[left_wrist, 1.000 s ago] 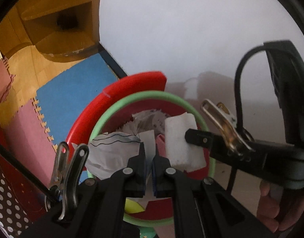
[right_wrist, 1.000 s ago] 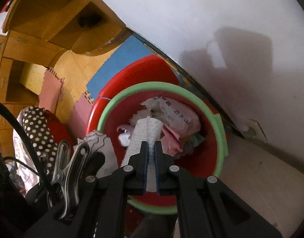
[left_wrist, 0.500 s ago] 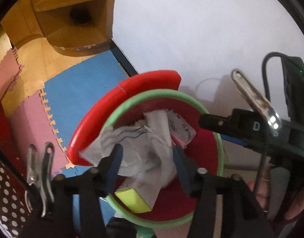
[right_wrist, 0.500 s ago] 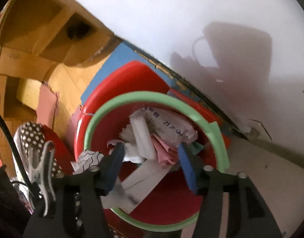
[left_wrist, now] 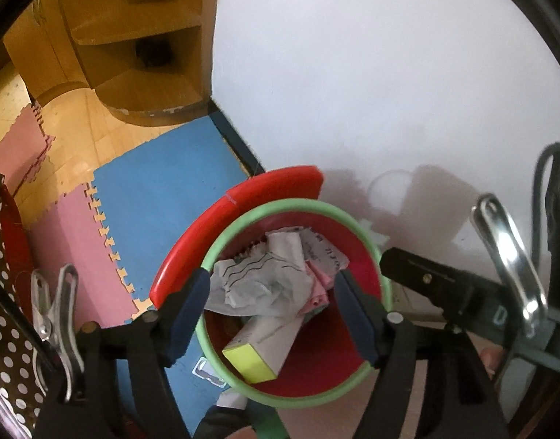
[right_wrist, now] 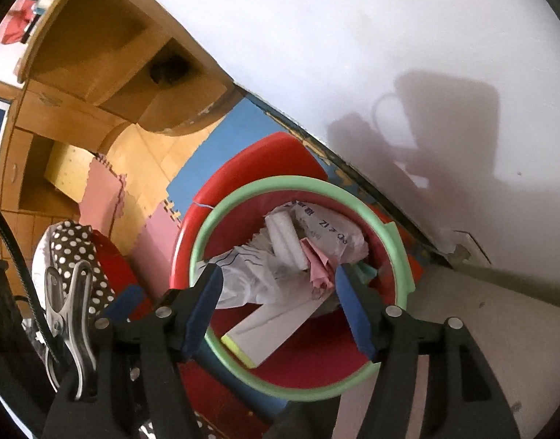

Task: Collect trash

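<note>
Left wrist view: your left gripper (left_wrist: 271,314) has just been opening, its jaws stand apart with nothing between them, above the red bin (left_wrist: 316,376), where crumpled paper (left_wrist: 260,285) lies. Right wrist view: your right gripper (right_wrist: 278,309) has opened too, empty, over the same bin (right_wrist: 298,355) beside the wall (right_wrist: 353,36).

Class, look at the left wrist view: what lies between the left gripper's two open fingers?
Between the left gripper's fingers shows crumpled paper lying in the red bin, not gripped.
</note>
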Demonstrator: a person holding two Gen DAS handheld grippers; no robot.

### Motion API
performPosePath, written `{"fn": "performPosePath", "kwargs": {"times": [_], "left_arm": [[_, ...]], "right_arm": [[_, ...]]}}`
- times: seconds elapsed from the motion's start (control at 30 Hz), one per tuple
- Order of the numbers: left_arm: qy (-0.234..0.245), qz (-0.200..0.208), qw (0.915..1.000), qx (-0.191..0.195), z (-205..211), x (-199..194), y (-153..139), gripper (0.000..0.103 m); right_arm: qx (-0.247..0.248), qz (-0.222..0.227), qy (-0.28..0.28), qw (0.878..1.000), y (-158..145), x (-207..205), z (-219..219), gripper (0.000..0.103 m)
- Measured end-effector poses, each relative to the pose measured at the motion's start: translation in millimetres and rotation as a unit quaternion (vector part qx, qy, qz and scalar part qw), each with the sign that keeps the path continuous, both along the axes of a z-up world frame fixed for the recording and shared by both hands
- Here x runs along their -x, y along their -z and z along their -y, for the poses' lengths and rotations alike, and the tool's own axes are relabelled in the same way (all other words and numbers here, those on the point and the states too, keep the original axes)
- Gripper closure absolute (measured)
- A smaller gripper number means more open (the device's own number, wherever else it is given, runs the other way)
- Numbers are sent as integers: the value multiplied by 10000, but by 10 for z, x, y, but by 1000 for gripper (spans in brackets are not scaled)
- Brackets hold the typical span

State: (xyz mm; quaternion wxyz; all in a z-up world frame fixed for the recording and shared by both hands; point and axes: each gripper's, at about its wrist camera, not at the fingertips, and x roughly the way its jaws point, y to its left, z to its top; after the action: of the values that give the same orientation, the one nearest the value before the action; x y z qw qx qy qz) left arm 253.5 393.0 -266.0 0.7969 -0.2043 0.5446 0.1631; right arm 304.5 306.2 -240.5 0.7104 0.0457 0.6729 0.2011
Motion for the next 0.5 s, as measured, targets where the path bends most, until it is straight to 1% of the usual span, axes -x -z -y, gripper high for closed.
{"fn": "performPosePath", "kwargs": {"times": [0.2,0.3,0.4,0.5], "left_arm": [[30,182,9996,-195,94,6,-423,28],[75,261,9992,-293,150,36,-701,28],[243,417,9976,-500,241,102,-1050,28],[396,577,9946,-772,393,200,-1498,28]], "right_arm": [[-269,315,-10,9991,-488,74,52,37],[-447,436,-28,9980,-781,119,81,37],[-525,620,-110,9966,-1079,190,117,37],[-575,801,-146,9950,-1446,298,199,37]]}}
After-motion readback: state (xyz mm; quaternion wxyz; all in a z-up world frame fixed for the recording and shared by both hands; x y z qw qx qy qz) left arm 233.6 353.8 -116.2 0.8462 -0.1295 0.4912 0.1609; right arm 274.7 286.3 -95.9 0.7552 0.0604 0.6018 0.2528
